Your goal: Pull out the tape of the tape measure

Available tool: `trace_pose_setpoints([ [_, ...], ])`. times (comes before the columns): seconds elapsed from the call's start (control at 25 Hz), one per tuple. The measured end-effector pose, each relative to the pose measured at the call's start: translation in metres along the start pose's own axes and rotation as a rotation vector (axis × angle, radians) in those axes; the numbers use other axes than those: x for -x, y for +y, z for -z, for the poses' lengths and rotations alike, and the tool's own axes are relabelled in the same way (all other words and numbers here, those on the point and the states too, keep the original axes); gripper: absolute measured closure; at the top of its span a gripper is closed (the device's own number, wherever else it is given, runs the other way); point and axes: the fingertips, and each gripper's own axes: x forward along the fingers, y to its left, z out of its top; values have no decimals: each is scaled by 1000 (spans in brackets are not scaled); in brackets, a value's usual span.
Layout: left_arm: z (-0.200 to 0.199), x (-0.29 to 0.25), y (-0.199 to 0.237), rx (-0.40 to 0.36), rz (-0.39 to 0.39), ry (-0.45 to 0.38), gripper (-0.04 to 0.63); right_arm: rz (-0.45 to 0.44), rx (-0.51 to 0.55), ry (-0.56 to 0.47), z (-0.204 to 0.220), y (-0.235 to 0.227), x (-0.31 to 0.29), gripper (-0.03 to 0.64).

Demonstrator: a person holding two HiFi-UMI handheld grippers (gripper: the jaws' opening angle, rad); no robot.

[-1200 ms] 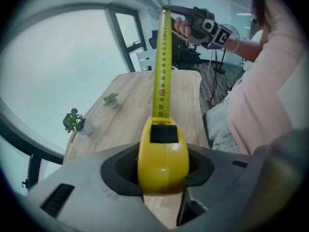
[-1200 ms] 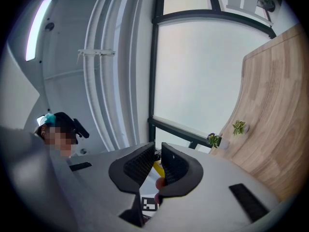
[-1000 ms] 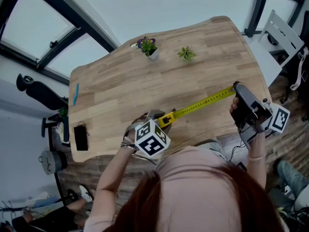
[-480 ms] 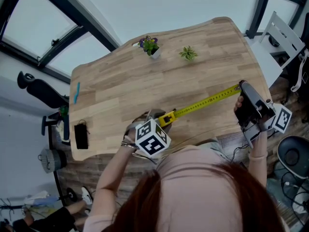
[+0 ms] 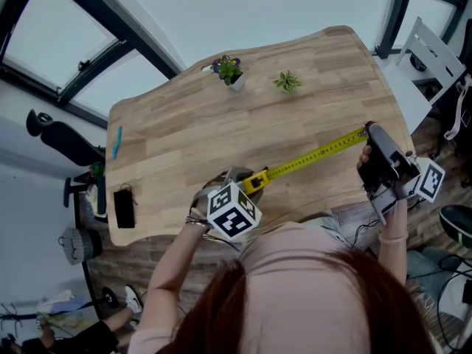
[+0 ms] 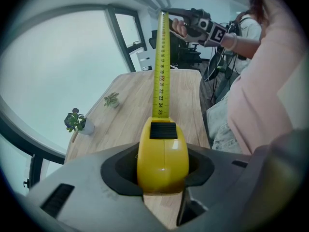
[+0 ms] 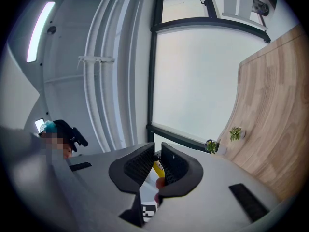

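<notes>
Two tools share the job: the left tool [image 6: 163, 175] clamps the yellow tape measure case [image 6: 162, 149], jaws spread around its body, at the worktop's [image 5: 221, 116] near edge. The tape [image 5: 313, 157] spans rightward to the right tool [image 7: 157, 154], jaws pinching its end. Extraction step in hand; next, draw the right tool further away, case held steady

A pink top [image 5: 295, 253], plus a marker cube [image 5: 231, 211] on the left hand-held gripper [image 6: 162, 170]

You are looking down at a pale wooden worktop [image 5: 221, 131]. Two small potted plants, one purple-flowered [image 5: 228, 71] and one green [image 5: 287, 82], are standing upper centre; a blue pen [image 5: 116, 141] and a flat black object [image 5: 123, 208] are lying along its left edge.
</notes>
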Motion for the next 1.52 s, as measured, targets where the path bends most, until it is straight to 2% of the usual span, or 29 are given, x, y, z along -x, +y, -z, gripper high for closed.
trace_pose_setpoints([
  [0.56, 4, -4, -2, 8, 3, 22, 422, 18, 18, 15, 4, -4, -7, 578],
  [1.52, -20, 0, -9, 16, 24, -9, 422, -4, -46, 35, 23, -9, -24, 586],
])
